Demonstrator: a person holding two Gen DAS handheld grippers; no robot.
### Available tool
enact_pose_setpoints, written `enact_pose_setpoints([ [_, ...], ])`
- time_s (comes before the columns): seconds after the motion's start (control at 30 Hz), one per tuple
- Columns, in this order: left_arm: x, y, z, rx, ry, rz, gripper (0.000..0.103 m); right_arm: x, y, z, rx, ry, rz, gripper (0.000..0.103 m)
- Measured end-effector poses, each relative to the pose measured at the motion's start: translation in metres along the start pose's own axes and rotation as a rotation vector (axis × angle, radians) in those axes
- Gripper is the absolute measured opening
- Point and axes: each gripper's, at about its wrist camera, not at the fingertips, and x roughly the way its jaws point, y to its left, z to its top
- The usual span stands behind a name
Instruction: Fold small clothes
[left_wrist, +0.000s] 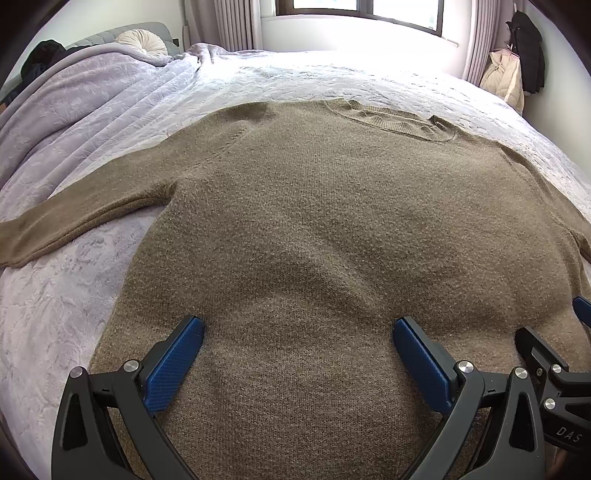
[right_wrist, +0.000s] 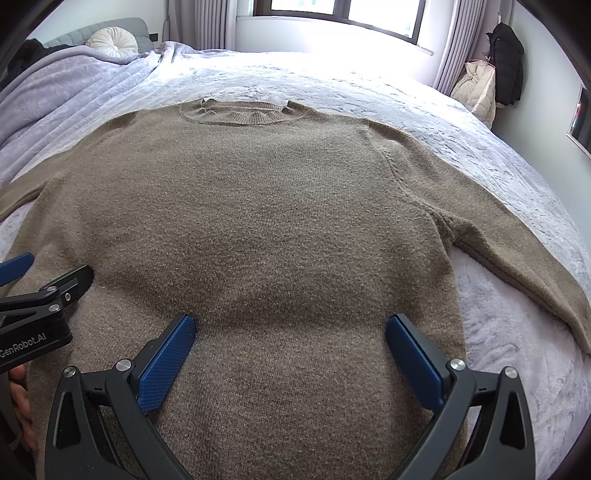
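Observation:
A brown knitted sweater (left_wrist: 314, 206) (right_wrist: 258, 221) lies flat on the bed, collar away from me, both sleeves spread out to the sides. My left gripper (left_wrist: 298, 326) hovers open over its lower body, blue pads wide apart with only knit between them. My right gripper (right_wrist: 290, 325) is likewise open over the lower hem area, nearer the right sleeve (right_wrist: 517, 251). Each gripper shows at the edge of the other's view: the right gripper (left_wrist: 554, 343) and the left gripper (right_wrist: 40, 280). The left sleeve (left_wrist: 74, 221) runs off to the left.
The bed carries a pale lilac quilted cover (left_wrist: 92, 122) (right_wrist: 443, 110), bunched at the far left by a round cushion (left_wrist: 142, 40). Coats (right_wrist: 506, 70) hang by the right wall near the window (right_wrist: 343, 14). A person's hand (right_wrist: 20, 402) shows at the lower left.

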Motion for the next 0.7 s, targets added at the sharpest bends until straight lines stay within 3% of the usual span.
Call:
enact_pose_setpoints([
  [0.43, 0.003, -0.009, 0.009, 0.031, 0.028, 0.046, 0.103, 0.0, 0.005, 0.006, -0.023, 0.034, -0.029, 0.103],
  [0.57, -0.001, -0.011, 0.016, 0.023, 0.059, 0.054, 0.103, 0.0, 0.001, 0.012, -0.023, 0.082, -0.004, 0.103],
  [0.7, -0.012, -0.017, 0.024, 0.015, 0.069, 0.0, 0.103, -0.011, -0.01, 0.018, 0.005, 0.08, 0.01, 0.103],
])
